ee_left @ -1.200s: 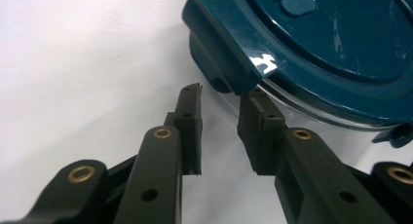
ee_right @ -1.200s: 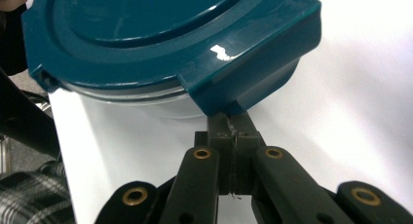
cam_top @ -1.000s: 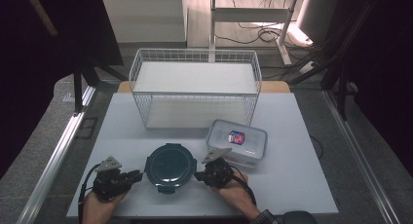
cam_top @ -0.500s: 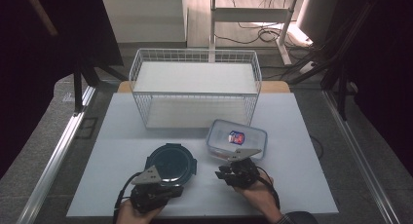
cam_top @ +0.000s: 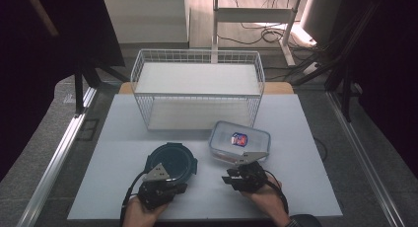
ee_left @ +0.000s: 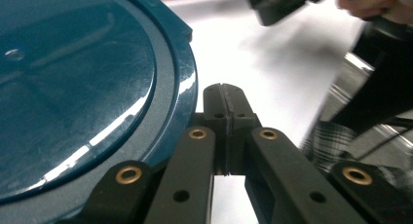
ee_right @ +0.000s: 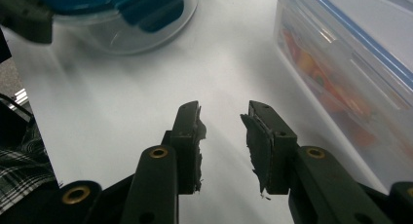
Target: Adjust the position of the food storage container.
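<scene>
A round container with a dark teal lid stands at the front middle of the white table. My left gripper is shut with nothing between its jaws, its tips right beside the lid's front rim. A clear rectangular box with a blue-edged lid holds colourful contents and lies to the right. My right gripper hovers low over bare table between the two containers. Its jaws have just been opening and are empty. The right gripper appears blurred in the left gripper view.
A white wire basket stands empty at the back middle of the table. A metal rail runs along the table's left side. A checked sleeve shows at the front edge.
My left gripper moved right, from beside the round container to its front rim. My right gripper shifted right toward the rectangular box, and its jaws opened.
</scene>
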`<move>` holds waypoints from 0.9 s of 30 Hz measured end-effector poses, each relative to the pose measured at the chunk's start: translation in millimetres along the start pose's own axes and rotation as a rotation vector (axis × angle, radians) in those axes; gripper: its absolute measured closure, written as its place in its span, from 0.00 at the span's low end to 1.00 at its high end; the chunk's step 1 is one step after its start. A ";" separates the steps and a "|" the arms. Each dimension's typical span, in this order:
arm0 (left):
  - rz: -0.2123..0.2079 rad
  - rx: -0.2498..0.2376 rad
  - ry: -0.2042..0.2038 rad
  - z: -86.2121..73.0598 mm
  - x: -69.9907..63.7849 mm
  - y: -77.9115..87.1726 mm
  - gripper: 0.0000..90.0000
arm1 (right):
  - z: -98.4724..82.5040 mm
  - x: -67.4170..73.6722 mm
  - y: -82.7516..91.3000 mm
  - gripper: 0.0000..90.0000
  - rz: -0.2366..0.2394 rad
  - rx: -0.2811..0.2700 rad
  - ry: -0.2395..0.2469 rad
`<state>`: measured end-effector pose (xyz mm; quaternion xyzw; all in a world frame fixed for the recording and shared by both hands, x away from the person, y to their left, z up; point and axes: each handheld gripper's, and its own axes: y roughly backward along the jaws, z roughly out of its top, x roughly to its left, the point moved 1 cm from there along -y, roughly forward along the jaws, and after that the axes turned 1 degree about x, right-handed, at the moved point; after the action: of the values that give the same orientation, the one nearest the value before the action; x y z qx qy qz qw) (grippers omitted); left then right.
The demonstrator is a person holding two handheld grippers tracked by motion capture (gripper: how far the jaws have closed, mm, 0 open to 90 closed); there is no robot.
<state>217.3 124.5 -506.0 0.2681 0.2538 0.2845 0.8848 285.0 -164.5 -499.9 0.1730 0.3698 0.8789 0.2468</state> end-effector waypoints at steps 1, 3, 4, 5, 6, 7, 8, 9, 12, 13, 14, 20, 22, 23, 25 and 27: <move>0.029 -0.009 0.010 1.0 9.1 2.6 1.00 | -0.2 -0.4 -0.1 0.73 -0.002 0.001 0.000; 0.063 -0.019 0.026 2.1 20.9 6.4 1.00 | -0.6 -1.4 -0.3 0.73 -0.003 0.003 -0.001; 0.086 -0.027 0.037 2.7 26.6 7.9 1.00 | -0.8 -1.8 -0.5 0.73 -0.002 0.005 -0.003; 0.103 -0.032 0.045 3.5 32.7 9.4 1.00 | -0.9 -2.2 -0.7 0.73 -0.002 0.006 -0.005; 0.110 -0.035 0.054 4.8 38.5 10.5 1.00 | -1.0 -2.7 -0.9 0.72 -0.003 0.007 -0.006; 0.110 -0.035 0.054 4.8 38.5 10.5 1.00 | -1.0 -2.7 -0.9 0.72 -0.003 0.007 -0.006; 0.109 -0.038 0.057 6.1 43.3 10.7 1.00 | -1.1 -3.1 -1.1 0.72 -0.004 0.008 -0.007; 0.103 -0.043 0.066 8.2 47.2 9.6 1.00 | -1.2 -3.5 -1.2 0.72 -0.004 0.009 -0.007; 0.091 -0.059 0.046 22.0 38.2 3.0 1.00 | -1.1 -3.9 -0.7 0.72 -0.004 0.007 -0.012; 0.089 -0.065 0.028 29.2 33.2 0.2 1.00 | -0.9 -4.1 -0.7 0.71 -0.004 0.007 -0.017; 0.096 -0.066 0.002 37.5 27.9 -3.9 1.00 | -0.9 -4.7 -1.0 0.71 -0.005 0.006 -0.016; 0.209 0.016 -0.052 79.1 30.4 -40.0 1.00 | -1.0 -3.1 0.1 0.69 -0.011 0.009 -0.005; 0.248 0.064 -0.041 82.0 37.6 -48.6 1.00 | -1.2 -3.6 0.9 0.69 -0.009 0.006 0.000; 0.264 0.090 -0.035 81.8 42.0 -51.0 1.00 | -1.4 -4.1 1.1 0.69 -0.008 0.005 -0.003; 0.225 0.082 -0.006 80.6 46.9 -51.0 1.00 | -1.8 -5.6 1.3 0.69 -0.009 0.006 -0.008; 0.244 0.093 -0.041 80.9 45.1 -51.1 1.00 | -1.8 -5.8 1.7 0.69 -0.011 0.006 -0.009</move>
<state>316.7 91.2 -492.1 0.3433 0.2142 0.3724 0.8352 288.4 -169.9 -500.6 0.1758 0.3722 0.8756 0.2529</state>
